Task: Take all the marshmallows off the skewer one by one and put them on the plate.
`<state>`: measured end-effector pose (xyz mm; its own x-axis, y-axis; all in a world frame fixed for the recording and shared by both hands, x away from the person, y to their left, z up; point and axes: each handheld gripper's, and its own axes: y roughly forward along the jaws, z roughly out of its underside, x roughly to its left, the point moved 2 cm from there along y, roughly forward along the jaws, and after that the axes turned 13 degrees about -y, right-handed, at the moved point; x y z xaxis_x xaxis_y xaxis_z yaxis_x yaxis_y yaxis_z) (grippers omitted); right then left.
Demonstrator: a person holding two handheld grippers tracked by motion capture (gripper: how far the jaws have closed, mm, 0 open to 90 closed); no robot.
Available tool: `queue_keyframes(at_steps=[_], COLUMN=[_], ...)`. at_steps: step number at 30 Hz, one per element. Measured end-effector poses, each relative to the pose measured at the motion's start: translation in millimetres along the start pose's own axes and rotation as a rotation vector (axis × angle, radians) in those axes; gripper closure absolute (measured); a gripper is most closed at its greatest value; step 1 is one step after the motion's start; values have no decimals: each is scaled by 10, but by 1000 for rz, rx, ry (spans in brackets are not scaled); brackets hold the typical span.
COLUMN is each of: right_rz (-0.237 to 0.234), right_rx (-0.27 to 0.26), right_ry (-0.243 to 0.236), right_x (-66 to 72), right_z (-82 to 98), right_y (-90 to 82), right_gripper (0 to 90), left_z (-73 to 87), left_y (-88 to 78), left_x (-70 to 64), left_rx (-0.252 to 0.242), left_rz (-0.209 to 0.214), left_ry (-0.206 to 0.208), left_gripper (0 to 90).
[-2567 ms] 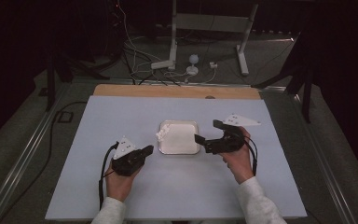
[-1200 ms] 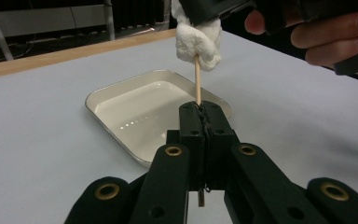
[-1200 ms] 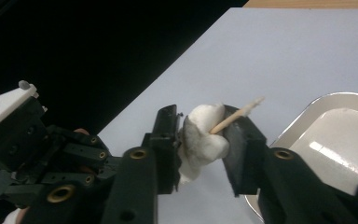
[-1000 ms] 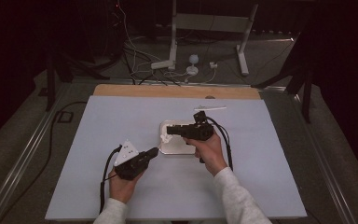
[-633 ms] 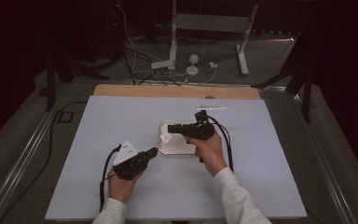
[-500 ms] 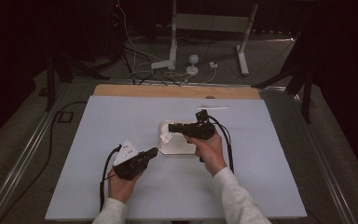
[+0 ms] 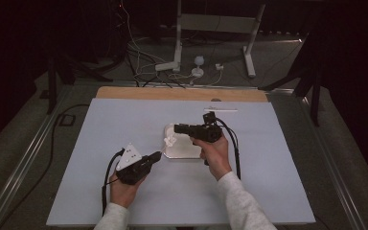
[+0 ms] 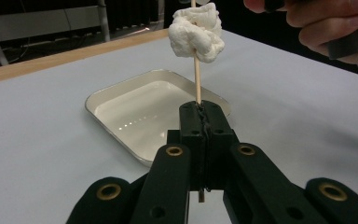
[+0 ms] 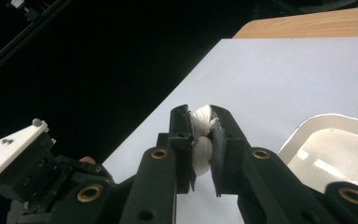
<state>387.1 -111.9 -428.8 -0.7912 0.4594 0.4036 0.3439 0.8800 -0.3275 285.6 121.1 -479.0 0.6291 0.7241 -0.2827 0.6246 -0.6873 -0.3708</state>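
Since 2.6 s ago the right gripper (image 7: pixel 178 128) has swung from the tray's (image 7: pixel 184 152) right side to above it, now clamped on the white lump (image 8: pixel 196 31). The left gripper (image 7: pixel 158 155), unmoved, stays clamped on the skewer (image 8: pixel 197 79) bearing that lump over the tray's left edge.

Both grippers are black, the left gripper (image 7: pixel 155 156) and right gripper (image 7: pixel 178 128) alike, with brass-ringed pivot holes along their jointed arms. The left carries a pale three-cornered plate with small screws, and black cables trail from each. The person wears light grey sleeves.
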Motion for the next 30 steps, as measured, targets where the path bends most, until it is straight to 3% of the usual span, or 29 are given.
queue_keyframes(at_steps=[7, 12, 13, 14, 15, 16, 17, 18, 19, 20, 23, 30], right_rz=[17, 53, 91, 120, 177, 171, 178, 178, 204, 208, 208, 195], right_rx=[7, 10, -4, -27, -91, -131, -125, -125, -102, -95, -62, -30], right_ry=[1, 8, 1, 10, 33, 73, 62, 62, 21, 9, -22, -21], right_x=[-18, -38, -46, -71, -151, -250, -310, -310, -337, -327, -326, -347], right_z=[-4, -10, -20, -38, -88, -148, -206, -206, -288, -303, -282, -173], right_y=[-13, -17, -44, -91, -223, -366, -487, -487, -678, -710, -681, -523], right_gripper=[806, 810, 817, 824, 826, 825, 822, 822, 821, 819, 816, 809], left_z=[7, 15, 20, 78, 78, 121, 131, 106, 83, 73, 75, 73], left_y=[3, 8, 6, -9, -9, -38, -60, -76, -78, -73, -33, -42], left_x=[-1, -3, 2, 45, 45, 103, 160, 191, 191, 182, 134, 151], left_rx=[9, 18, 26, 69, 69, 70, 55, 37, 23, 20, 31, 31], left_rz=[-5, -21, -29, -69, -69, -67, -58, -55, -44, -43, -45, -53], left_ry=[8, 24, 32, 52, 52, 18, -26, -47, -54, -55, -38, -45], left_gripper=[900, 900, 900, 900, 900, 900, 900, 900, 900, 900, 900, 900])
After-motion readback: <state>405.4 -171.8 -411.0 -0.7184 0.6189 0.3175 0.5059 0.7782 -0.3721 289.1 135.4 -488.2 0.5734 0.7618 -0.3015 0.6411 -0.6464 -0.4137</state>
